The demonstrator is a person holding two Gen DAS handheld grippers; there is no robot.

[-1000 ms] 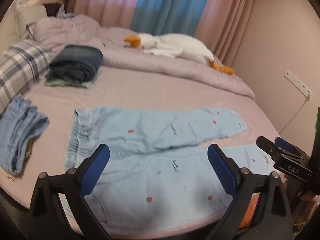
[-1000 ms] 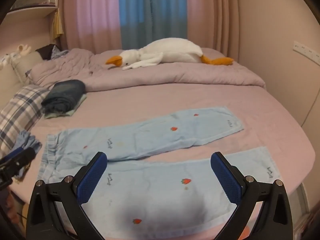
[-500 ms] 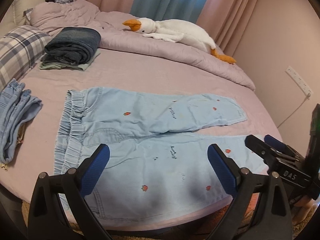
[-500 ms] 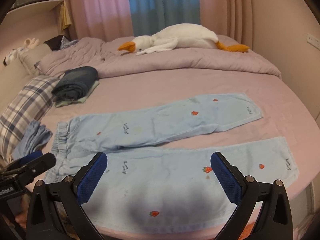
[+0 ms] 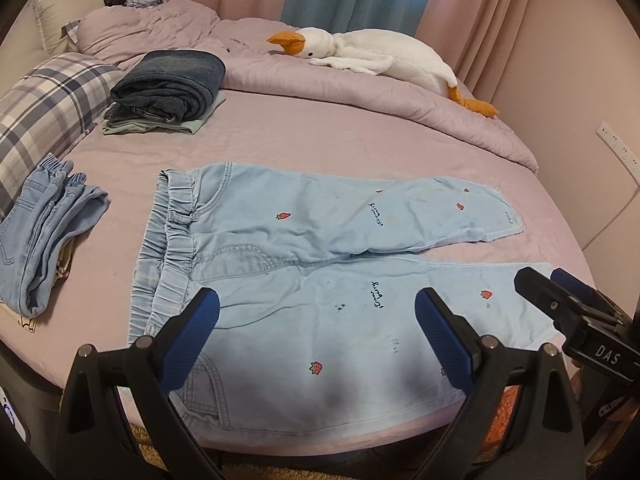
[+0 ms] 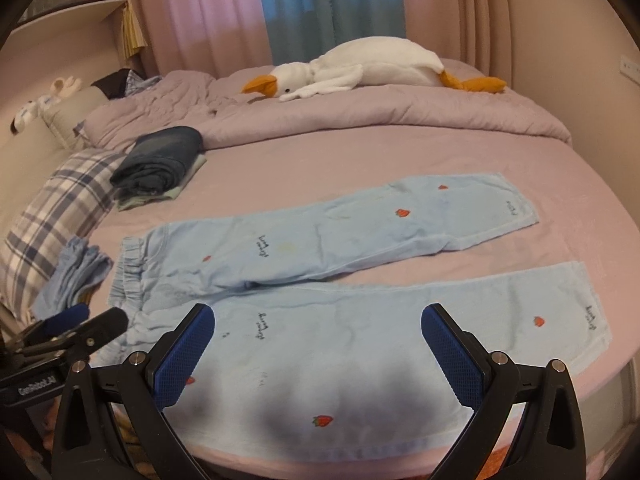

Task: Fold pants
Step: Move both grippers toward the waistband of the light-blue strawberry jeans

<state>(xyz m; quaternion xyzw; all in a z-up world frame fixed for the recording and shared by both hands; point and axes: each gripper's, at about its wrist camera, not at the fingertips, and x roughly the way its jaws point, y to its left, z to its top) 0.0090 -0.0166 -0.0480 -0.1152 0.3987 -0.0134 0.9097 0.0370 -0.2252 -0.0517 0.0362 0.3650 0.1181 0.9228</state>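
Both of my grippers have risen and tipped downward over the last second, so more of the bed now lies under their cameras and the garment fills the near half of each view. I take that to mean the approach is under way and no fold has begun.

Largest first: the round bed with its lilac sheet [image 5: 360,148] carries everything. Spread flat on its near side are the pale blue denim pants with small strawberry prints [image 5: 328,240], elastic waistband to the left, legs running right. The far leg angles away from the near one, which lies along the near edge of the bed. Far behind rests a long white plush goose with an orange beak [image 5: 372,54]. At far left sits a stack of folded dark blue jeans [image 5: 172,84], beside a plaid pillow [image 5: 48,108], and nearer left lies a folded bundle of light blue jeans [image 5: 44,240].

My left gripper [image 5: 316,332] hovers above the near leg close to the waistband, fingers spread wide and holding nothing. My right gripper [image 6: 318,344] hovers over the same leg further right, likewise spread and empty. Each shows at the edge of the other's view, level and side by side.
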